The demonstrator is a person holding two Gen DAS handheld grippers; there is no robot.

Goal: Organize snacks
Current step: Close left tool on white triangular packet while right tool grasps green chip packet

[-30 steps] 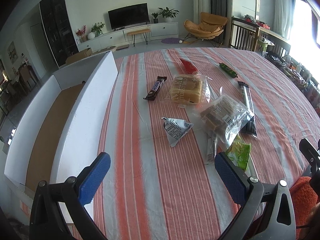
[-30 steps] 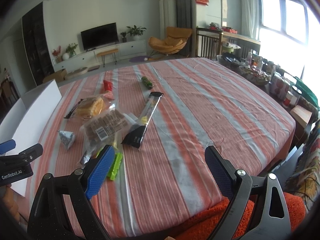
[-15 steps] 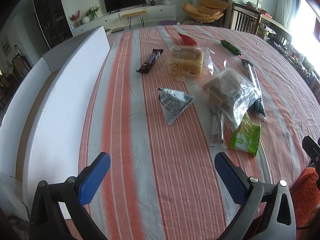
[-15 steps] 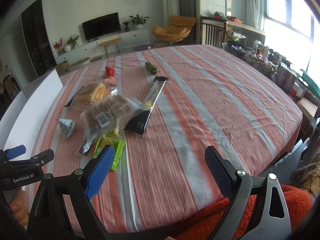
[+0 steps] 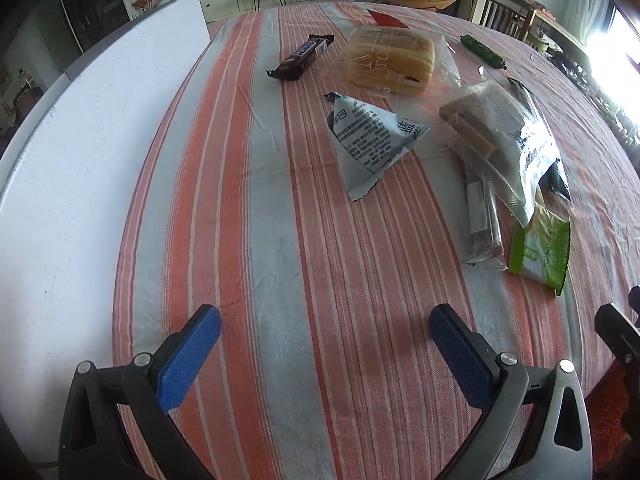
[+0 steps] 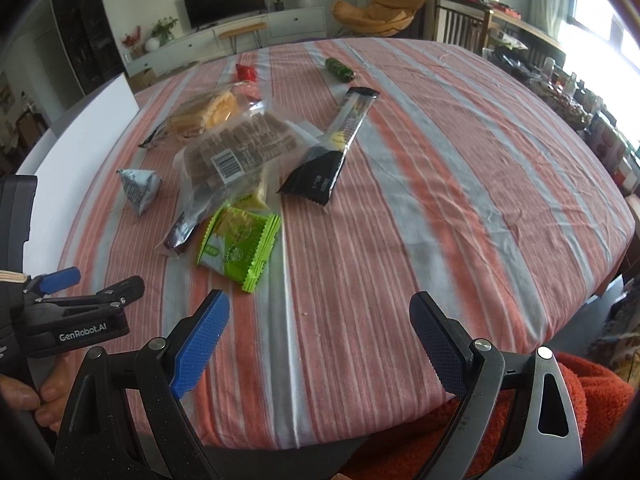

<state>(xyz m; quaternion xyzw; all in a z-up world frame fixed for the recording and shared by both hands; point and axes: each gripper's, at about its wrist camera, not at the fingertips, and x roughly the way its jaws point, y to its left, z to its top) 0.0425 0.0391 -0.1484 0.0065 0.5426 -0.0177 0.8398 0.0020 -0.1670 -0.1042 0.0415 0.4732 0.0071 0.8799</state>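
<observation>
Lowered toward the striped tablecloth (image 5: 248, 240), the empty, wide-open left gripper (image 5: 320, 344) faces the grey triangular foil snack pouch (image 5: 368, 136) at frame centre, while the idle right gripper (image 6: 320, 340) also gapes.

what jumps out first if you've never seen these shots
A heap of wrapped snacks on the striped tablecloth: the bright green packet nearest, a clear bag of brown biscuits behind it. Both hand-held grippers, left and right, hang open and empty, with a white box at left.

The right gripper (image 6: 320, 336) hangs wide open above the striped tablecloth (image 6: 460, 168), near a green packet (image 6: 240, 246).
</observation>
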